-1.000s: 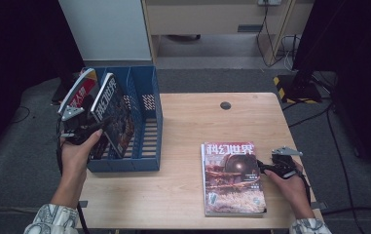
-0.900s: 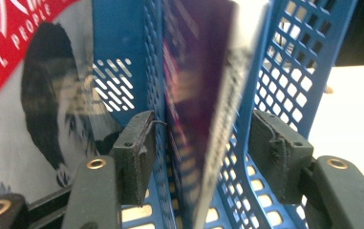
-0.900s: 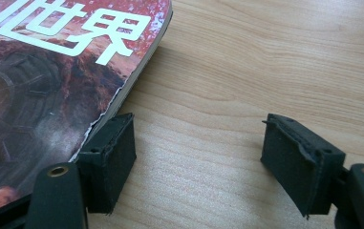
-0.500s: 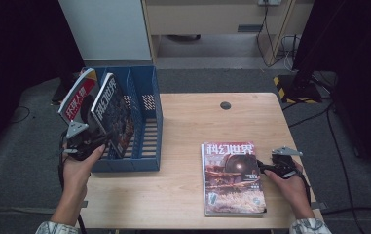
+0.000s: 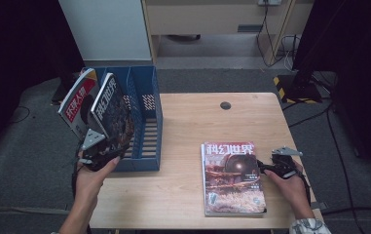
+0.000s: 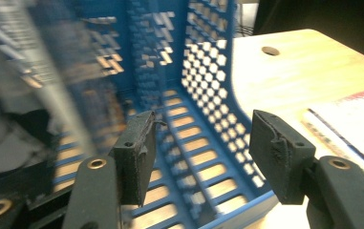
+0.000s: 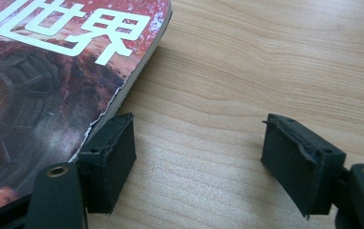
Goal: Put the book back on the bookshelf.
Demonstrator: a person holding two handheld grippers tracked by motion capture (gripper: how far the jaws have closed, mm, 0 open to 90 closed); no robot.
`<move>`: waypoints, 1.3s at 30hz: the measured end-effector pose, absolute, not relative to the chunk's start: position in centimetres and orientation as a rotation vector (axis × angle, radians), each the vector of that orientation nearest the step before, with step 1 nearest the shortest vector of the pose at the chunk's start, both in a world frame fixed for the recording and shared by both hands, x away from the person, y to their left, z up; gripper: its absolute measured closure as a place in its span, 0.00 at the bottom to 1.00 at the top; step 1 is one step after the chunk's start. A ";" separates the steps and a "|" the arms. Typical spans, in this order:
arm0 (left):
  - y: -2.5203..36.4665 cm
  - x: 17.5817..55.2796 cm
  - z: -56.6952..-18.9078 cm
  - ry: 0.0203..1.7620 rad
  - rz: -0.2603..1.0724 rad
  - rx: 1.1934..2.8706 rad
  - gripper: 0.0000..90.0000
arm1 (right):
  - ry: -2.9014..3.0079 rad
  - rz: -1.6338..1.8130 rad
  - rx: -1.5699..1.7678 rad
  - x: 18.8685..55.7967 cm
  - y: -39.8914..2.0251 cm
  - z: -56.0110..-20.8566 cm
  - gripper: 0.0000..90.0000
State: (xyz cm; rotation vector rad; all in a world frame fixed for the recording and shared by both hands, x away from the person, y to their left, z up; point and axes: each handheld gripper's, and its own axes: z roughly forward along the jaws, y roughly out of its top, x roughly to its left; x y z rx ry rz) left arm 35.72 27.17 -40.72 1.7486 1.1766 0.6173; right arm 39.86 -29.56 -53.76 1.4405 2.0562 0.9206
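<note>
Two magazines [image 5: 95, 107] stand in the blue rack [image 5: 146, 126]; one magazine [image 5: 232, 178] lies on the table [image 5: 183, 126]. Both the left gripper [image 6: 201, 152] and the right gripper [image 7: 196, 160] stand with jaws apart, holding nothing.

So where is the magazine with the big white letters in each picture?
High view: the magazine lies flat on the table, right of middle.
Left gripper view: its corner shows at the right edge.
Right gripper view: it covers the upper left.
Shared landmark: the wooden table under it.
</note>
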 end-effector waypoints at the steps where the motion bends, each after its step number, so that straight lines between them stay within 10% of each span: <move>1: 26.4 35.9 -40.9 1.164 0.608 1.765 0.45 | 2.054 0.919 1.447 39.9 -29.5 -53.7 0.28; 9: 20.6 37.1 -42.4 1.082 0.515 1.841 0.39 | 2.001 0.906 1.470 39.9 -29.8 -52.9 0.16; 39: 7.3 37.9 -50.1 0.947 0.234 2.061 0.30 | 2.161 1.135 1.291 38.1 -26.3 -51.5 0.31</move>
